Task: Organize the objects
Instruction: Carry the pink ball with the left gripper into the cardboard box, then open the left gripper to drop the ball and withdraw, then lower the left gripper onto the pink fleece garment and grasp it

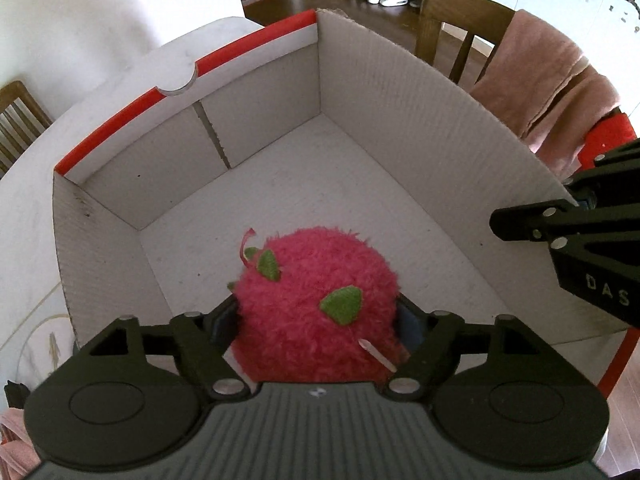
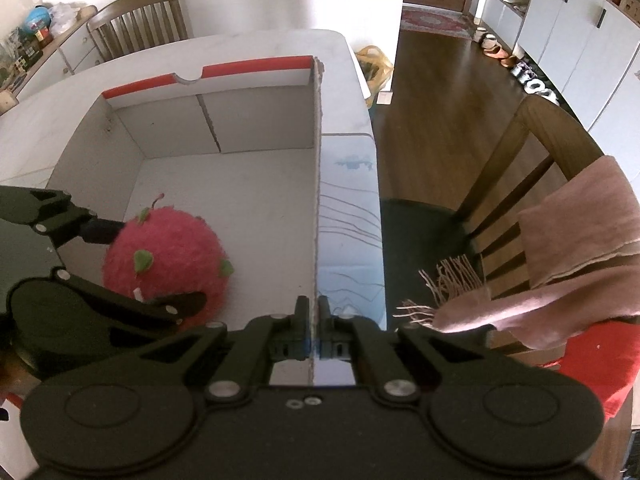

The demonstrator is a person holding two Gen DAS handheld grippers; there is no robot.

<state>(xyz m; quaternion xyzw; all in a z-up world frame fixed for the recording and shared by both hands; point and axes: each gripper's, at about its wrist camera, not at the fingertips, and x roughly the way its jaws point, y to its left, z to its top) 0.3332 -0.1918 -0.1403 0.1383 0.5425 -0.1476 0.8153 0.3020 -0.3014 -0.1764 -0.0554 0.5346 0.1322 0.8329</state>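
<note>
Low in the centre of the left wrist view, our left gripper is clamped on the fuzzy pink plush fruit, a finger pressing into each side of it, so the soft ball cannot slip as we hold it inside the white cardboard box. Whether it touches the box floor yet we cannot tell. At the lower middle of the right wrist view, our right gripper pinches the box's right wall between its closed fingers, we judge to steady the light box on the white table. Right of the frame, a pink scarf drapes over a wooden chair.
</note>
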